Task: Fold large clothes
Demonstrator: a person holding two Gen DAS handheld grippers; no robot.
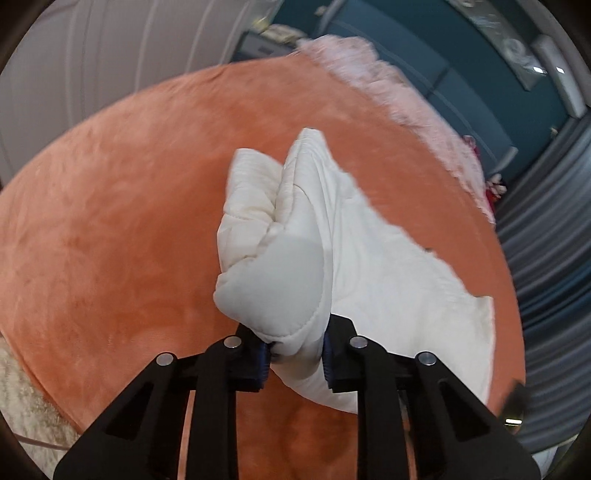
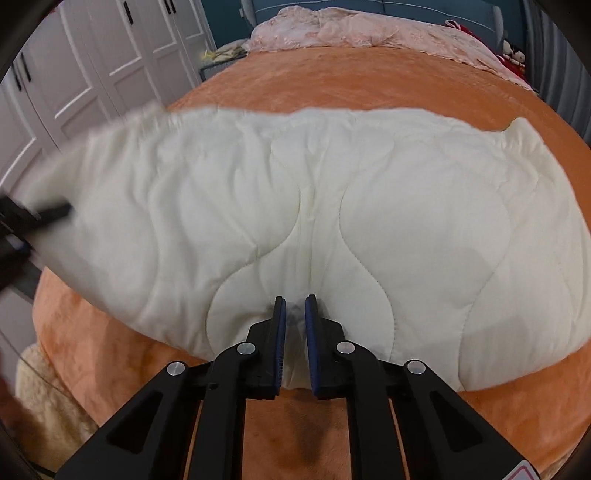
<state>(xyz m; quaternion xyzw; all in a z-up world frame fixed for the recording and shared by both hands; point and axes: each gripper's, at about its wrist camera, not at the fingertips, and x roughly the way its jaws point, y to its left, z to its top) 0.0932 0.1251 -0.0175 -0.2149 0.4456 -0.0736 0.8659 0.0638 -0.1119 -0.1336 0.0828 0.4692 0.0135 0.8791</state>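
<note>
A white quilted garment (image 2: 332,206) lies spread across the orange bed cover (image 2: 369,74). In the right wrist view my right gripper (image 2: 294,314) is at the garment's near edge, jaws nearly together, pinching a fold from which a crease runs up the cloth. In the left wrist view my left gripper (image 1: 295,350) is shut on a bunched corner of the same white garment (image 1: 306,229), lifted off the bed, with the rest trailing down to the right. In the right wrist view one black finger of the left gripper (image 2: 51,212) shows blurred at the left edge, by the raised end.
A pink lacy blanket (image 2: 351,29) is heaped at the far end of the bed. White wardrobe doors (image 2: 92,66) stand to the left, grey curtains (image 1: 546,258) to the right. A cream fluffy rug (image 2: 44,398) lies on the floor by the bed's near left corner.
</note>
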